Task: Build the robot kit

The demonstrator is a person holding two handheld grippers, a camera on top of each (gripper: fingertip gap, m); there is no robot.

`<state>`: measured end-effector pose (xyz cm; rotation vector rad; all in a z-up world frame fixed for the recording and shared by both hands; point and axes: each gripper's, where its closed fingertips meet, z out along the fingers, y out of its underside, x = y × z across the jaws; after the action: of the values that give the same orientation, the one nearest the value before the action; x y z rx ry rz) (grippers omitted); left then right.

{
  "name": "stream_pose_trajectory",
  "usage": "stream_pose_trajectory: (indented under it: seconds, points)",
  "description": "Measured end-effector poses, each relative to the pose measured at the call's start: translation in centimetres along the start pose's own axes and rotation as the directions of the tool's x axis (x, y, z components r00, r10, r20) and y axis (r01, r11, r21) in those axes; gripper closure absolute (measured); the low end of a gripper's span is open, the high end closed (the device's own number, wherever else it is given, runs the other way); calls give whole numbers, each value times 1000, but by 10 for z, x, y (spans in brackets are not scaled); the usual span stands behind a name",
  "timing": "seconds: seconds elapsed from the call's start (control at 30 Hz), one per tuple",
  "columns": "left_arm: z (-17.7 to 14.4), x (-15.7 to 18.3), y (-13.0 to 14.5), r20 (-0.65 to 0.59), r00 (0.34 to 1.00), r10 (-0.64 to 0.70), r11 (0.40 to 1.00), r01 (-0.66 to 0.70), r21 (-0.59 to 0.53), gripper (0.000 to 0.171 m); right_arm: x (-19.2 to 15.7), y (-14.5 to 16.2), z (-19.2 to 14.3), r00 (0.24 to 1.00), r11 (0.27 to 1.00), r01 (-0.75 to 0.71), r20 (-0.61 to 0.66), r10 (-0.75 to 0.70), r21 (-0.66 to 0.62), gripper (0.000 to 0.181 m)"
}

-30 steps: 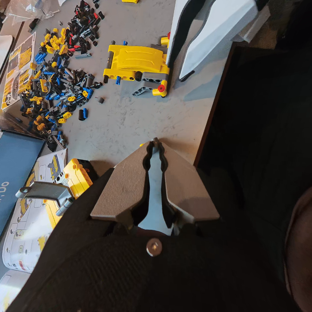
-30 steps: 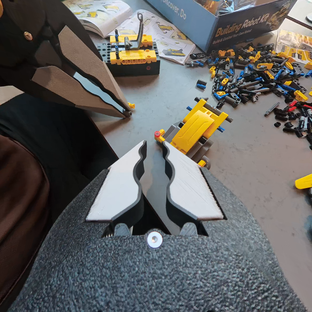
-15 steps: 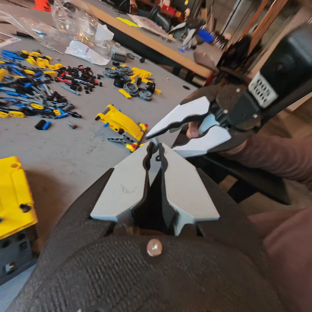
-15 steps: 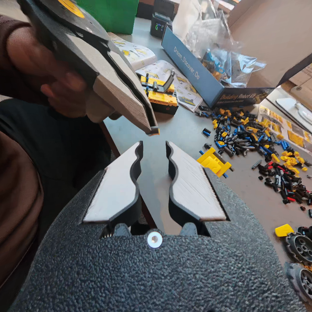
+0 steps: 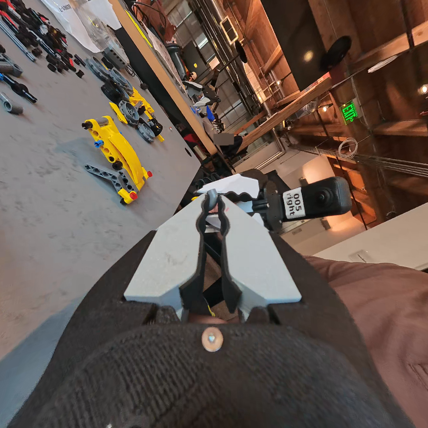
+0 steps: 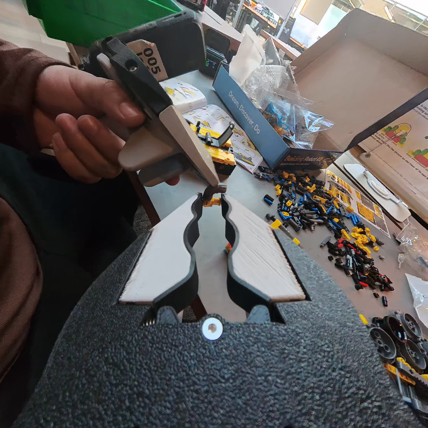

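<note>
The left claw (image 5: 212,203) is nearly closed, pinching a small bent grey piece (image 5: 212,196) at the very ends of its fingers, so only a sliver of the piece is gripped and most of it sticks out past the tips. A little yellow connector (image 6: 212,202) hangs from the lower end of the grey piece, and both are held in the air just off the near edge of the table (image 5: 58,220), not resting on anything. The right claw (image 6: 212,198) is parted to a narrow gap, its two tips on either side of the yellow connector; whether they touch it cannot be told. A hand (image 6: 88,129) grips the left tool's handle. On the table, well apart from both claws, lie a yellow assembly (image 5: 118,157) with grey beams, a spread of small black, blue and yellow parts (image 6: 324,220), some dark wheels (image 6: 393,342), an open blue box (image 6: 254,129) with clear bags in it, and a yellow and black block (image 6: 217,150) lying on an open booklet (image 6: 208,115)
</note>
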<state>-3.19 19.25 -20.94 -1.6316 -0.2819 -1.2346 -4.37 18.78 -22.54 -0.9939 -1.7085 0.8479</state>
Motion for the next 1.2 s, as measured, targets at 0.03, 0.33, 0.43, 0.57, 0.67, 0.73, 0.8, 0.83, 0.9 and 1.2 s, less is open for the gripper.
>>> stream_pose_trajectory:
  seconds: [0.03, 0.33, 0.43, 0.57, 0.67, 0.73, 0.8, 0.83, 0.9, 1.2]
  points:
    - [0, -2, 1, 11, 1000, 9, 1000, -9, -6, 168, 0, 2, 0, 1000, 1000, -6, 5, 6, -9, 165]
    - [-6, -43, 9, 303, 909, 286, 955, -246, -165, 166, 9, 46, 12, 999, 977, -38, -26, 33, -209, 165]
    - [-8, -49, 11, 342, 866, 365, 926, -301, -228, 157, 3, 59, 14, 996, 960, -86, 11, 92, -268, 166]
    - [-4, -55, 21, 354, 850, 389, 910, -295, -292, 148, -1, 54, 15, 997, 963, -63, 16, 70, -260, 165]
    - [0, -55, 25, 344, 861, 376, 913, -281, -295, 152, -4, 54, 16, 1000, 960, -4, 9, 7, -281, 166]
    - [0, -55, 28, 332, 865, 376, 910, -277, -308, 157, -5, 56, 16, 1000, 955, 28, 4, -28, -296, 165]
    - [0, -54, 28, 325, 869, 374, 911, -278, -306, 159, -5, 55, 16, 999, 953, 42, 0, -44, -302, 165]
    - [0, -54, 29, 325, 870, 371, 912, -274, -306, 159, -5, 56, 17, 999, 951, 49, 1, -51, -305, 165]
    - [-1, -56, 30, 327, 875, 357, 915, -256, -313, 158, -6, 57, 18, 997, 948, 72, 3, -75, -311, 165]
    - [1, -49, 33, 257, 924, 284, 933, -204, -298, 147, -10, 51, 19, 986, 941, 157, -4, -165, -301, 165]
